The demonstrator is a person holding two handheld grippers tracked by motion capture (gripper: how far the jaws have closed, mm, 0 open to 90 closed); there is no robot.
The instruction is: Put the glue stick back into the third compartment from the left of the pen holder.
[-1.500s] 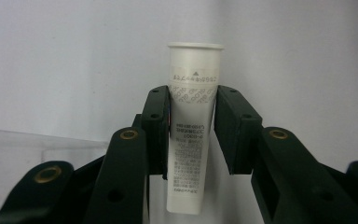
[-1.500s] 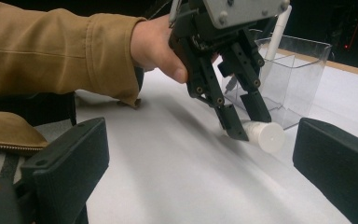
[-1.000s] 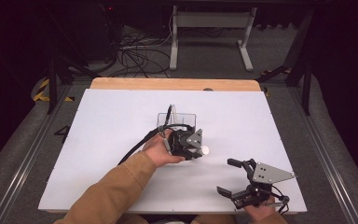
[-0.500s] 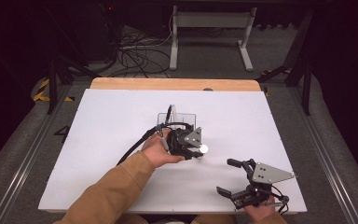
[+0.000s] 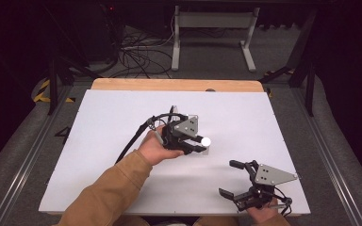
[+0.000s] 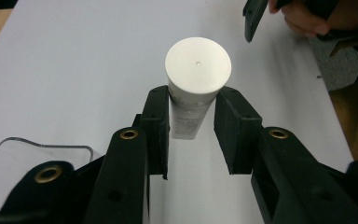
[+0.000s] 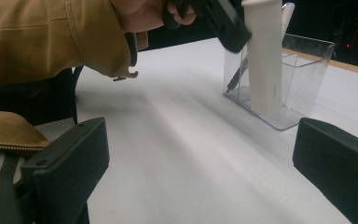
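A: What is the left gripper (image 5: 194, 143) doing?

B: It is hovering over the middle of the white table (image 5: 99, 141) with a white tube (image 6: 193, 88) sitting upright between its two black jaws. In the left gripper view the left jaw is pressing against the tube's side, while a thin gap is showing at the right jaw, so I cannot tell whether it is truly clamping the tube.

A: Where is the tube sitting in relation to everything else?

B: Its round flat cap is facing up toward the high view. In the right gripper view the tube is hanging just in front of a clear plastic bin (image 7: 303, 79), with its lower end near the bin's base; whether it is touching the table there is hard to say. The bin is standing just beyond the left gripper, near the table's centre.

A: And the right gripper (image 5: 238, 179)?

B: It is resting low at the near right corner of the table, well apart from the tube. Its jaws are standing wide apart and holding nothing.

A: Anything else showing?

B: A tan sleeve (image 5: 108, 188) is reaching in from the near edge toward the left gripper
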